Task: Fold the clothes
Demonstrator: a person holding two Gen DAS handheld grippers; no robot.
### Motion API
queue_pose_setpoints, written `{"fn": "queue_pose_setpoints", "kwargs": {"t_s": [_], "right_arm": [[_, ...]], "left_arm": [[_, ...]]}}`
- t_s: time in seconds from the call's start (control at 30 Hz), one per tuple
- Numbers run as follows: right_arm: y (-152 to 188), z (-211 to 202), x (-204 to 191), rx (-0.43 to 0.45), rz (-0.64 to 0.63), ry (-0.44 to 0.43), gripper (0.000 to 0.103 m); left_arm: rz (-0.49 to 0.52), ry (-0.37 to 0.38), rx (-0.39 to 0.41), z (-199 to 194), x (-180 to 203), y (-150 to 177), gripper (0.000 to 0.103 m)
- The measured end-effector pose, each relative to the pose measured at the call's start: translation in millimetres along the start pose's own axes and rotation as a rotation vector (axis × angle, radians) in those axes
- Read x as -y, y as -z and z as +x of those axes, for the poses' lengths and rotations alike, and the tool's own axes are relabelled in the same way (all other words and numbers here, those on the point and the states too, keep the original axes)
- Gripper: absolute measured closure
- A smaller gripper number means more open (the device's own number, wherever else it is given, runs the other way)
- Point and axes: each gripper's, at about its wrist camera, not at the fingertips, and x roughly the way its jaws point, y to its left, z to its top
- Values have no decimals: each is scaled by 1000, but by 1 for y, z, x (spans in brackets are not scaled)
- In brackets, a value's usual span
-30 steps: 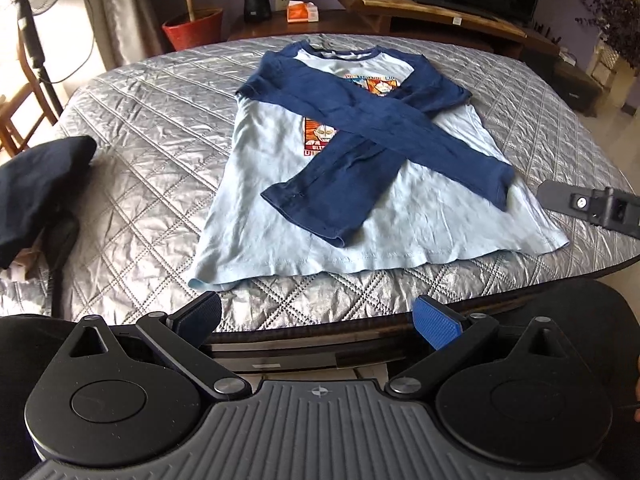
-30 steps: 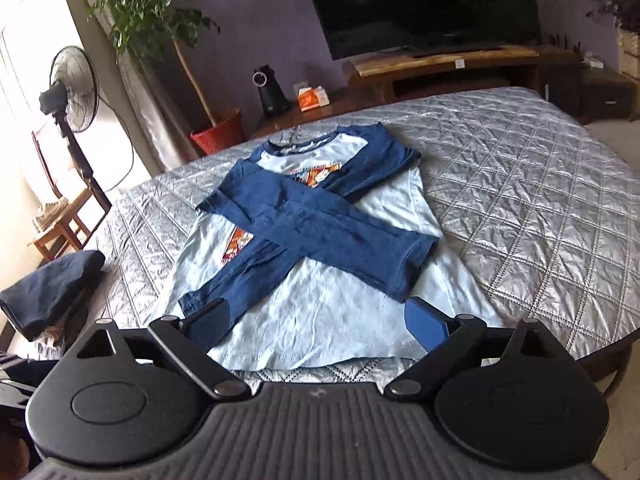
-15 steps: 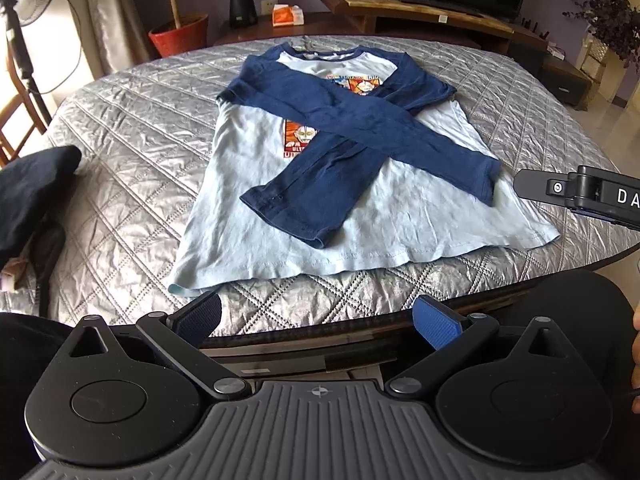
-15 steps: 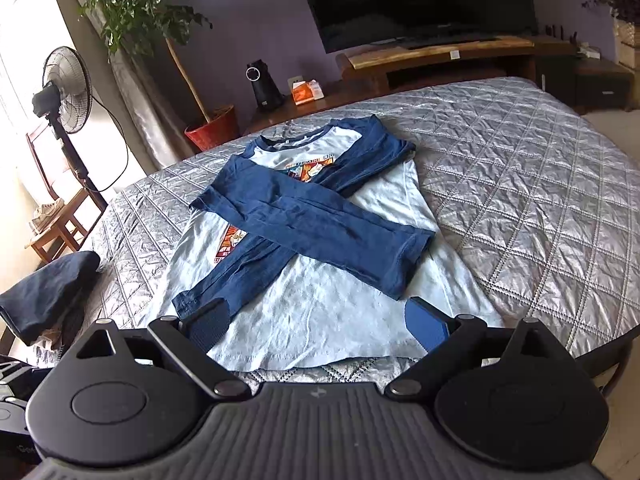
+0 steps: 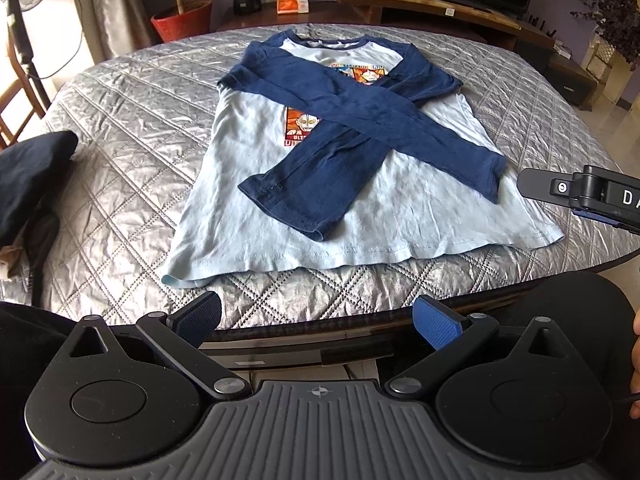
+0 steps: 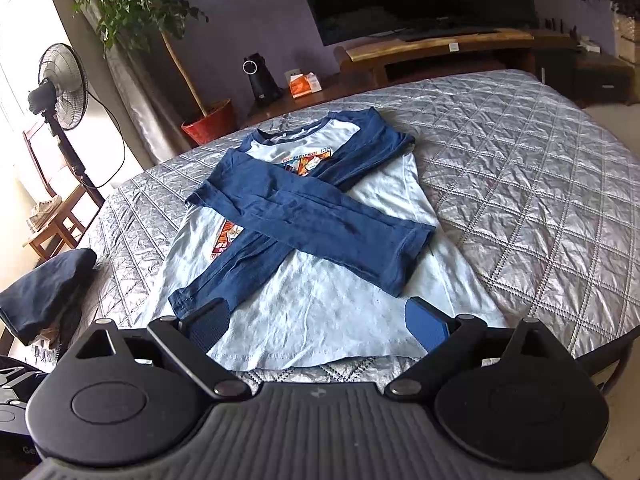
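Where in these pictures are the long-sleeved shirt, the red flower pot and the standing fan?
shirt (image 5: 400, 216): left wrist view, pale blue lower front.
red flower pot (image 6: 210, 124): right wrist view, its side wall.
standing fan (image 6: 60, 80): right wrist view, the round grille.

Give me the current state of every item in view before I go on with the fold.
shirt: flat on the quilt, front up, sleeves crossed over the chest
left gripper: jaws open, empty, short of the hem
right gripper: jaws open, empty, over the hem
dark garment: bundled at the quilt's left edge

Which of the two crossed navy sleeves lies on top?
The sleeve ending in a cuff near the shirt's right hem corner lies on top; the other sleeve passes beneath it.
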Motion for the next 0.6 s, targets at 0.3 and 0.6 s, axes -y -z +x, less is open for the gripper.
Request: {"fn": "queue_pose_setpoints", "kwargs": {"t_s": [0.3,0.6], "right_arm": [[0,2,0,-9,-2,2,9],[-1,4,1,-11,6,0,8]], "left_arm": [[14,2,-6,1,3,1,0],[10,1,-7,2,4,1,0]]}}
